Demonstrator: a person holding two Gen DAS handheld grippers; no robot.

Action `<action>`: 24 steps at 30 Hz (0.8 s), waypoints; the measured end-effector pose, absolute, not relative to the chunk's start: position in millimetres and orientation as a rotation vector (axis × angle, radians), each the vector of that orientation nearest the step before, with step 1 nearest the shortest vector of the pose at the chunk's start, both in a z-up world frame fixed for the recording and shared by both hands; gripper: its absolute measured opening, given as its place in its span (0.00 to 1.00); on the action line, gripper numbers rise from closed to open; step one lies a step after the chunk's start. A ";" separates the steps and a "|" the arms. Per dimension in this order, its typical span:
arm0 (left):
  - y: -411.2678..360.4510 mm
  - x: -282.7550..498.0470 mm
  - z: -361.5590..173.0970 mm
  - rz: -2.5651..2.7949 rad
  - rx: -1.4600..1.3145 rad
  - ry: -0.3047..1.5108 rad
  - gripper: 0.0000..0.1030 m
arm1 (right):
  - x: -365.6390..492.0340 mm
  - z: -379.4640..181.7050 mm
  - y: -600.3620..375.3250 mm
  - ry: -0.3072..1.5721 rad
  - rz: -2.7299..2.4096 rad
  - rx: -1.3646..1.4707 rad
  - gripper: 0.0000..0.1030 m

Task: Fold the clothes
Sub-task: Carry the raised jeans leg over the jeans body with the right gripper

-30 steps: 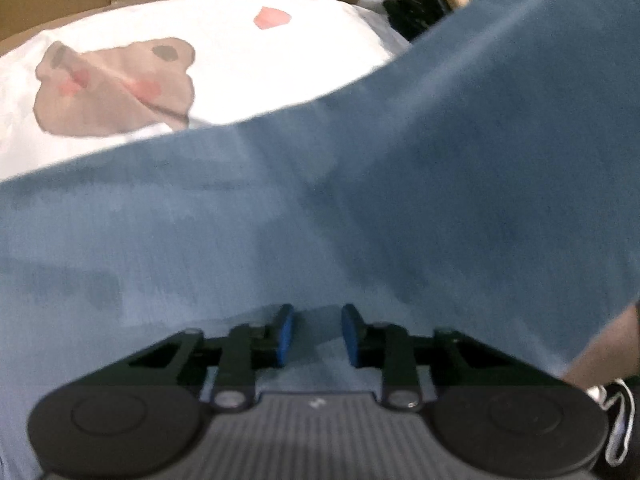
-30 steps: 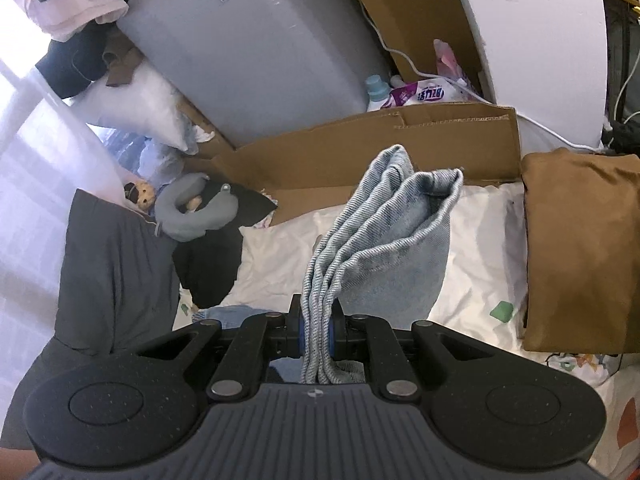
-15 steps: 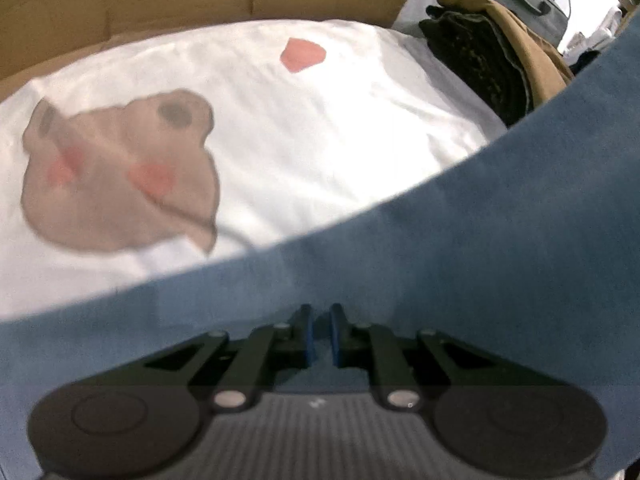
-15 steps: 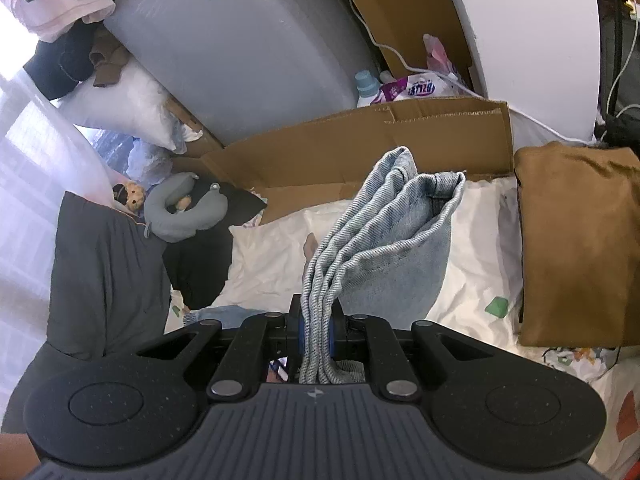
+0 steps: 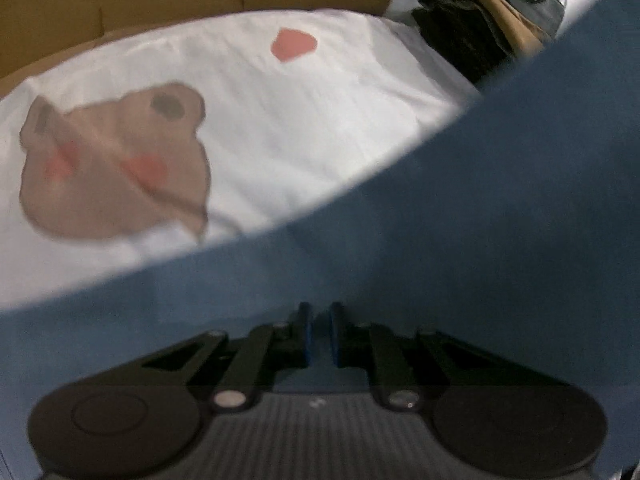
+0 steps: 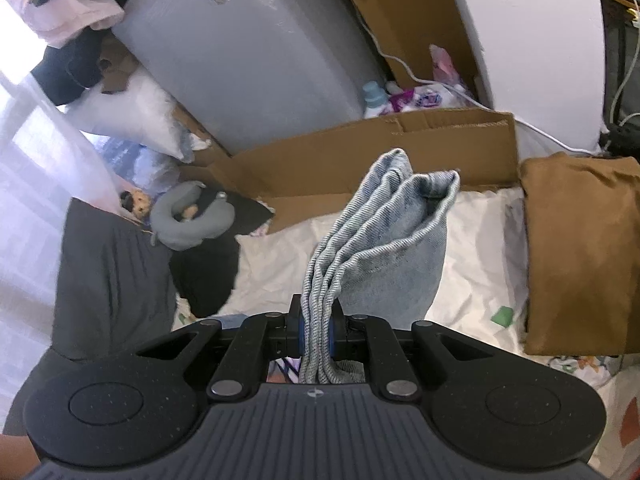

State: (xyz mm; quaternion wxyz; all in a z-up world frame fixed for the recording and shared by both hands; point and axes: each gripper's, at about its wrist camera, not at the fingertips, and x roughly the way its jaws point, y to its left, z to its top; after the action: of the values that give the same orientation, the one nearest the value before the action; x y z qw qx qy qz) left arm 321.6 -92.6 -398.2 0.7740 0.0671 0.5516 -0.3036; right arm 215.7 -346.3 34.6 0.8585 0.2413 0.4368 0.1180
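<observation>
The right claw (image 6: pixel 316 330) is pinching bunched denim jeans (image 6: pixel 384 248) that are hanging ahead of it; the left claw (image 5: pixel 318 334) is nipping their flat cloth. They look heavy and limp, so gripping thick seams is likely safest.

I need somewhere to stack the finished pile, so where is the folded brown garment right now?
In the right wrist view the folded brown garment lies on the white sheet at the right edge, right of the bunched denim and the cardboard box.
</observation>
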 end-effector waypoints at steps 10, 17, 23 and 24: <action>-65.0 230.0 -388.5 -0.747 0.080 1.279 0.10 | 216.8 44.6 -328.2 0.895 0.292 0.519 0.10; -58.2 200.4 -387.9 -0.809 0.085 1.318 0.10 | 233.6 55.4 -291.3 0.884 0.334 0.523 0.10; -37.8 188.4 -388.7 -0.799 0.044 1.323 0.12 | 246.7 58.8 -247.5 0.893 0.388 0.505 0.10; -32.4 187.2 -388.7 -0.790 0.033 1.319 0.12 | 247.8 58.8 -240.7 0.896 0.397 0.500 0.10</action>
State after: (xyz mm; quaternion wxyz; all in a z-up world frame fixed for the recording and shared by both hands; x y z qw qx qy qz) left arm 187.2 -32.4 -388.7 0.7187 0.0150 0.5965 -0.3571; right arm 247.8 -240.7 58.8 0.8525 0.2374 0.4257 0.1887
